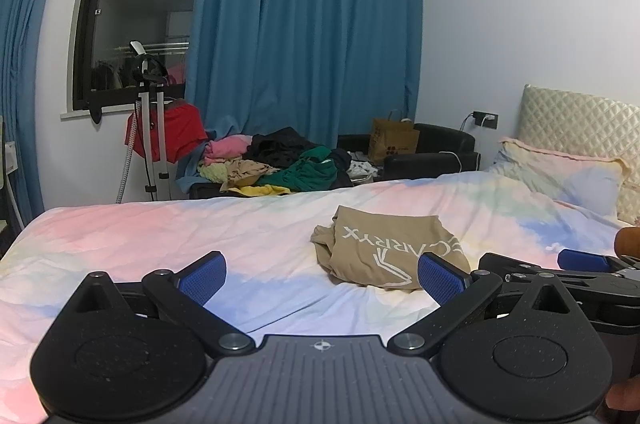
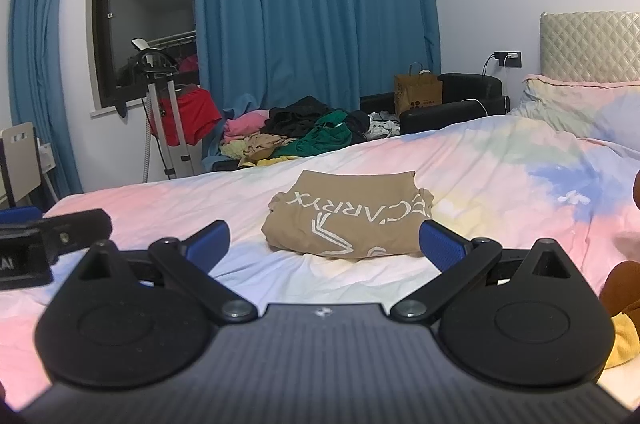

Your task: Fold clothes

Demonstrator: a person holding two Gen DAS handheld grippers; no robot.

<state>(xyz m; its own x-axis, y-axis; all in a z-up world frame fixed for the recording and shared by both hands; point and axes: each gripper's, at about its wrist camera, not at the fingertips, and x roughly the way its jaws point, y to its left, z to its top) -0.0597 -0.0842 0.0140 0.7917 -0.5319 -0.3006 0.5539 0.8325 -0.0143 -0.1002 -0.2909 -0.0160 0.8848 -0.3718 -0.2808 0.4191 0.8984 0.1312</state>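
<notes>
Both the left gripper and the right gripper hovered with fingers spread apart, holding nothing, above the pastel bedsheet. Just beyond lay the folded tan garment, its white print reading "CARRYX" upside down. Farther off, past the clothes pile, only the right view showed a white chair at the left edge.

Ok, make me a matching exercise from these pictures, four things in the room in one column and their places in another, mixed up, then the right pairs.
Things:
1. tan folded shirt
2. red garment
3. brown paper bag
4. pile of unfolded clothes

Places:
A. hanging on the stand by the window
B. on the black sofa near the wall socket
C. on the pastel bed cover, ahead of both open grippers
D. heaped beyond the far edge of the bed, below the blue curtain

Pairs: 1-C, 2-A, 3-B, 4-D
</notes>
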